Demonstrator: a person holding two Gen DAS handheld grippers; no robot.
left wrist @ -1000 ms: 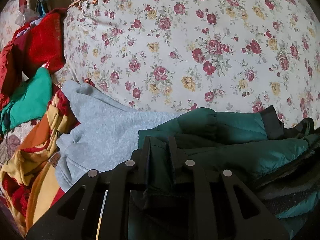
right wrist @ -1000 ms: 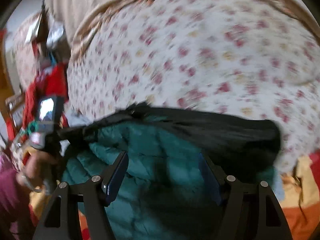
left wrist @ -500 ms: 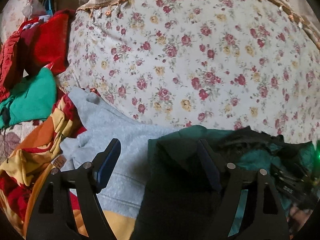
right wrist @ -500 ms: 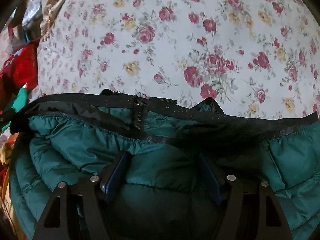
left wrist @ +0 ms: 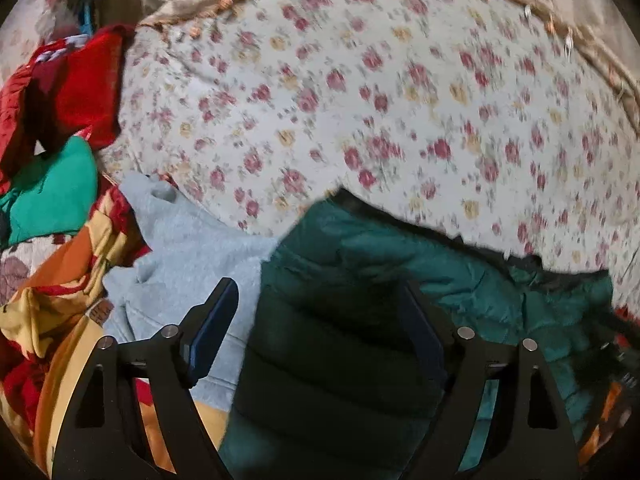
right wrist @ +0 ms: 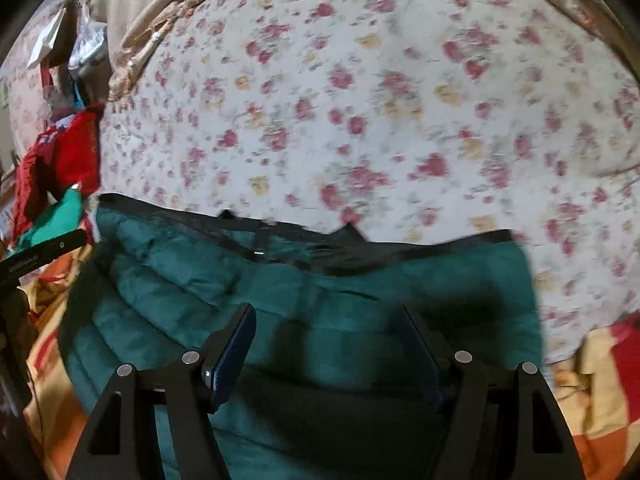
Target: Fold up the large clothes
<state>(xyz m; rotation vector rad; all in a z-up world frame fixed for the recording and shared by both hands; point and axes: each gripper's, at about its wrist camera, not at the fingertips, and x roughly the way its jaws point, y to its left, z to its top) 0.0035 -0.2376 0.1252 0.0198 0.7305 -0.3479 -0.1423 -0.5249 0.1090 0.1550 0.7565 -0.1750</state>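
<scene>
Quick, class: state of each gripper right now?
Left gripper: open, holding nothing, over the green jacket.
Right gripper: open, holding nothing, over the same jacket.

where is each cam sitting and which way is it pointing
Left wrist: on the left gripper, facing forward over the green puffer jacket and grey sweatshirt toward the floral sheet; both open fingers show.
Right wrist: on the right gripper, facing forward over the same jacket; open fingers show.
Shared: jacket, floral sheet, red garment.
</scene>
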